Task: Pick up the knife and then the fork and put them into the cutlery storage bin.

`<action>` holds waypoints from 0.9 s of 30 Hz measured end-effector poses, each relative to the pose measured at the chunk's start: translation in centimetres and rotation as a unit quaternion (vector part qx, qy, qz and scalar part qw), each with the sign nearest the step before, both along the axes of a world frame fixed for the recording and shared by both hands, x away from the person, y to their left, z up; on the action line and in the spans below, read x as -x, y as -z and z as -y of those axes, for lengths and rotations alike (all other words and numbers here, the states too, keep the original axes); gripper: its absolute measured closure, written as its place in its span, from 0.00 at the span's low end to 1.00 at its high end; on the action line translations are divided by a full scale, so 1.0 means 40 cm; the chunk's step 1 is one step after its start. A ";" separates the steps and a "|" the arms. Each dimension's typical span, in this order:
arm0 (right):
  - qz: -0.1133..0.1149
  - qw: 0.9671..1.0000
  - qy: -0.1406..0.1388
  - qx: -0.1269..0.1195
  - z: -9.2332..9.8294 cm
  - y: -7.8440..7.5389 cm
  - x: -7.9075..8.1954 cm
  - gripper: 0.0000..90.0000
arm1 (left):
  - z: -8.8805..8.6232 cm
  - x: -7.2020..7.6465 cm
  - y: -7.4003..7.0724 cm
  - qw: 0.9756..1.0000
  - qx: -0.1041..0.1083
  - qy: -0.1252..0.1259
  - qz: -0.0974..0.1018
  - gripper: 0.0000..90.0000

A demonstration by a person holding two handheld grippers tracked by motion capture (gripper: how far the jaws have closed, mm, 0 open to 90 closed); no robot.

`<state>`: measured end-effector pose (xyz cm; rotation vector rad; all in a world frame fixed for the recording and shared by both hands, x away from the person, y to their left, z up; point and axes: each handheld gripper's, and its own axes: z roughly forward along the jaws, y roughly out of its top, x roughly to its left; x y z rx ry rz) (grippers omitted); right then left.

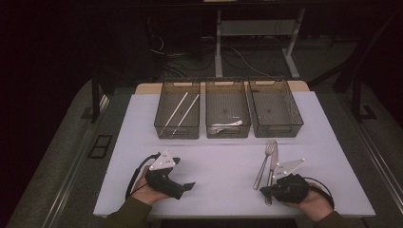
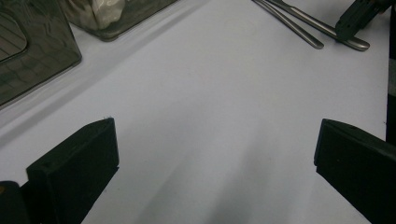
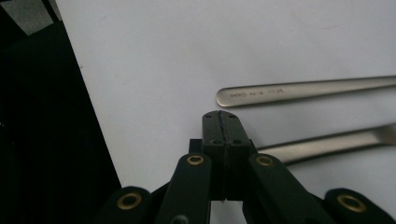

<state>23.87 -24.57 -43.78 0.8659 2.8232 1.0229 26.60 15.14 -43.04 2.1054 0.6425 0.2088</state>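
Knife (image 1: 272,164) beside fork (image 1: 264,164); right gripper (image 3: 220,114) fingers closed, empty; left gripper (image 2: 212,154) fingers wide open; high view adds bins (image 1: 177,110).

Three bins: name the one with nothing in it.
The right bin, at the row's right end. The left bin holds chopsticks, and the middle bin holds a white utensil.

High view looks forward and down over the white mat (image 1: 228,156); both gripper views skim low above that mat, sharing the fork (image 1: 264,164) beside it.
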 end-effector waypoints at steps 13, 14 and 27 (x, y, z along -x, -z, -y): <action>0.005 1.000 0.003 0.009 0.005 -0.006 0.011 1.00 | 0.001 0.001 -0.001 1.000 0.000 0.003 0.002 0.00; 0.006 1.000 0.002 0.008 0.003 -0.007 0.013 1.00 | 0.001 0.001 -0.002 1.000 0.001 0.003 0.002 0.00; 0.044 0.991 0.127 0.014 0.032 -0.023 -0.129 1.00 | 0.003 -0.001 -0.001 1.000 0.004 0.002 -0.001 0.00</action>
